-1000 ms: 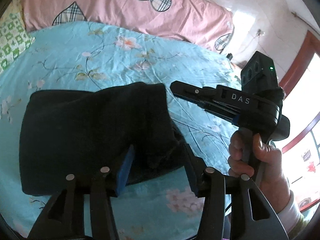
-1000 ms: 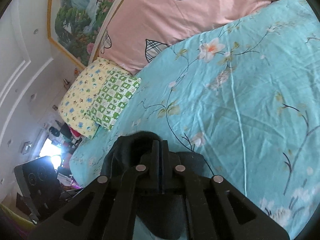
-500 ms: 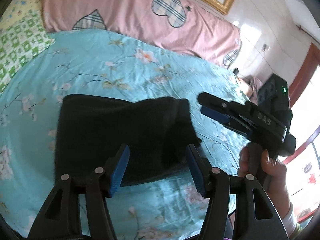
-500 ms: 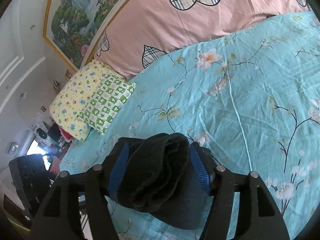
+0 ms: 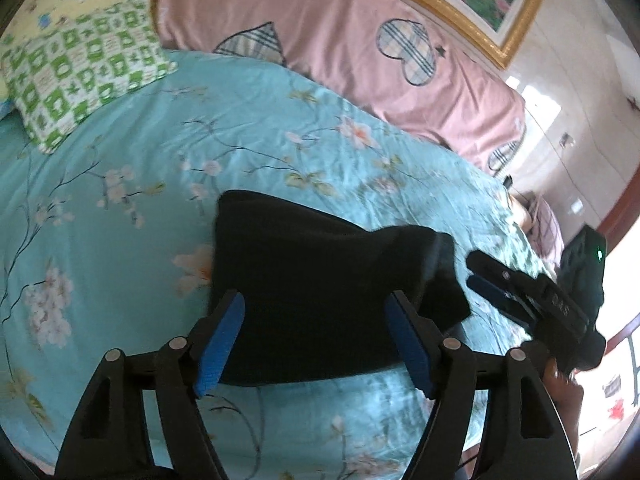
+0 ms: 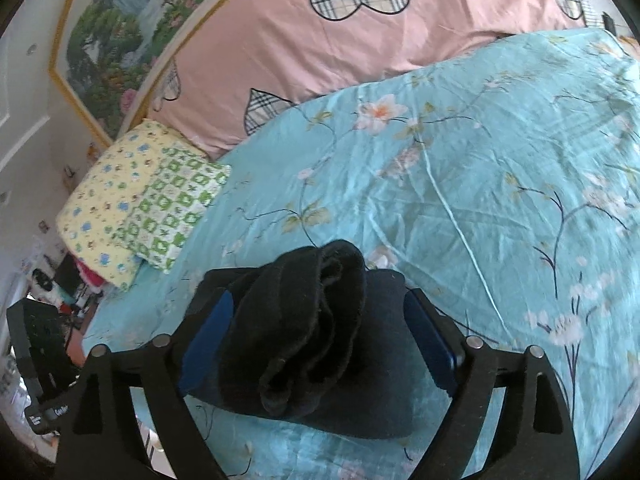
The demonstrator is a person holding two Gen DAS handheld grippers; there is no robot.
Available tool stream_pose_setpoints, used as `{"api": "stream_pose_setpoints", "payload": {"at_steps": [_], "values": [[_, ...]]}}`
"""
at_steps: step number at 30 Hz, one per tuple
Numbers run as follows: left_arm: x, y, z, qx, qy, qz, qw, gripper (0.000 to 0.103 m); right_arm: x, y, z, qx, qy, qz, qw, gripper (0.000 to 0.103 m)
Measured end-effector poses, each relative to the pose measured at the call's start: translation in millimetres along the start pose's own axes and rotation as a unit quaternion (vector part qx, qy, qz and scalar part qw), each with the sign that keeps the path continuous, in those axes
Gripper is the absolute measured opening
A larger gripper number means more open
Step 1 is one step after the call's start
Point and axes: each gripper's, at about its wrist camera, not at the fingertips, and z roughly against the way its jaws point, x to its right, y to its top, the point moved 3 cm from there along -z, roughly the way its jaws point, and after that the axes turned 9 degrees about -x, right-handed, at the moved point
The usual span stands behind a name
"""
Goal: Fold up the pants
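Note:
The black pants lie folded into a compact block on the turquoise floral bed sheet. My left gripper is open above the block's near edge, with nothing between its blue pads. In the right wrist view the folded pants show a bunched, rolled end facing me. My right gripper is open, its fingers standing on either side of that end without pinching it. The right gripper also shows in the left wrist view, just right of the pants, held by a hand.
A pink quilt with plaid hearts lies along the head of the bed. A green-and-white pillow and a yellow pillow lie at one corner. A framed painting hangs on the wall. The bed's edge lies close below the pants.
My right gripper was shut on the pants' edge and has opened, letting the cloth go. My left gripper has drawn back and up from the block, staying open.

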Motion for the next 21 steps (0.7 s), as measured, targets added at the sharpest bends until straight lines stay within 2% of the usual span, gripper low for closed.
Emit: {"api": "stream_pose_setpoints", "payload": {"at_steps": [13,21], "values": [[-46,6,-15,-0.022,-0.003,0.054,0.9983,0.079,-1,-16,-18,-0.029,-0.044,-0.018,0.998,0.091],[-57,13,-37,-0.049,-0.019,0.071,0.9961,0.079,0,-20,-30,-0.046,-0.044,-0.019,0.998,0.091]]}}
